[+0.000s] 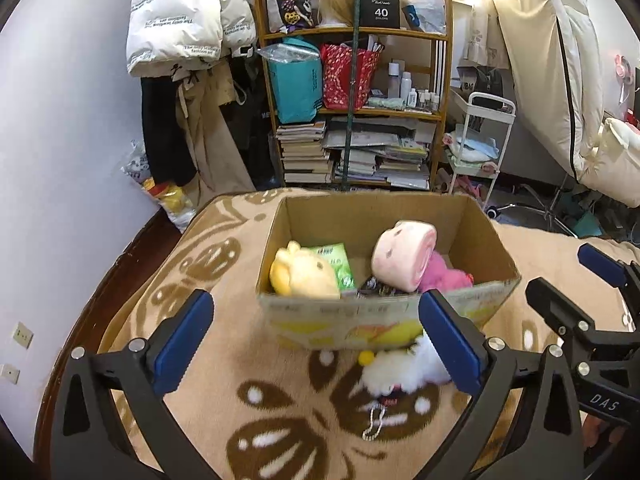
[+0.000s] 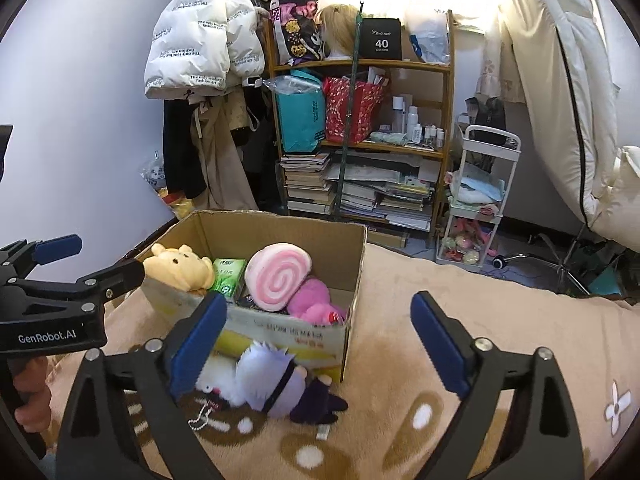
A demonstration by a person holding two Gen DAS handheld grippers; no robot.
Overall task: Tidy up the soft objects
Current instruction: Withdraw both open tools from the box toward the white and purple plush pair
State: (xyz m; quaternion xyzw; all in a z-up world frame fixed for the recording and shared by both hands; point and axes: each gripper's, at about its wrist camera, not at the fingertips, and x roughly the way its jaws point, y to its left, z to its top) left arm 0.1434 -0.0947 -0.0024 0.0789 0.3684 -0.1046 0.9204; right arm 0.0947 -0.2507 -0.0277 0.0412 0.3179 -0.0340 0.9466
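Observation:
A cardboard box (image 1: 360, 312) (image 2: 288, 332) stands open on a beige patterned blanket (image 2: 400, 280). It holds a yellow bear plush (image 1: 300, 276) (image 2: 180, 268), a green tissue pack (image 1: 336, 260), a pink swirl cushion (image 1: 404, 256) (image 2: 278, 276) and a magenta plush (image 2: 312, 304). In front of the box lie a white-haired doll in dark clothes (image 2: 276, 380) and a white fluffy plush (image 1: 400, 368) with a bead chain. My left gripper (image 1: 316, 300) (image 2: 104, 256) is open and empty before the box. My right gripper (image 2: 319, 300) (image 1: 566, 272) is open and empty, above the doll.
A wooden shelf (image 1: 360, 120) with bags, bottles and stacked books stands behind the box. Coats (image 1: 188, 20) hang to its left, a white trolley (image 2: 476, 200) to its right. Pale bedding (image 2: 560, 100) hangs at far right. A hand (image 2: 32, 392) holds the left gripper's handle.

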